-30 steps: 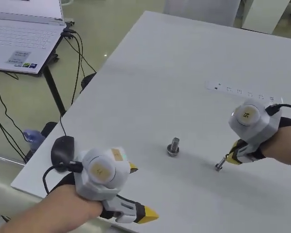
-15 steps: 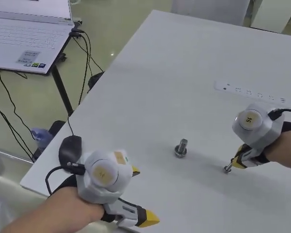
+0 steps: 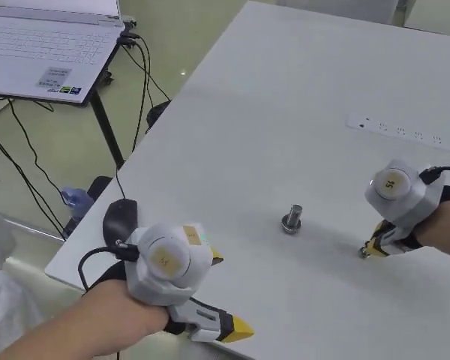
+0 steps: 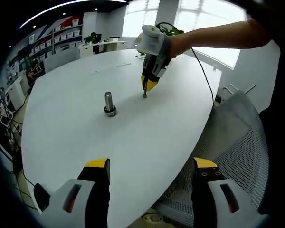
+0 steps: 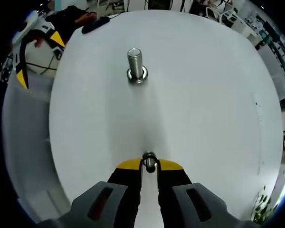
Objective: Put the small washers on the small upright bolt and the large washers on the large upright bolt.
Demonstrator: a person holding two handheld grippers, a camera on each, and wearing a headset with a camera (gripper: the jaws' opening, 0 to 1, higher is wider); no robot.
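Right gripper view: right gripper [image 5: 149, 169] clenched on small bolt [image 4: 145, 95], likely seating a washer; next, release gently. Left gripper [image 4: 152, 164] gapes, empty.

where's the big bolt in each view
Head view: large bolt upright, right of centre.
Left gripper view: bolt left of centre, upper half.
Right gripper view: bolt top centre, ahead of the jaws.
Shared landmark: right claw shut on the small bolt, near the large one.
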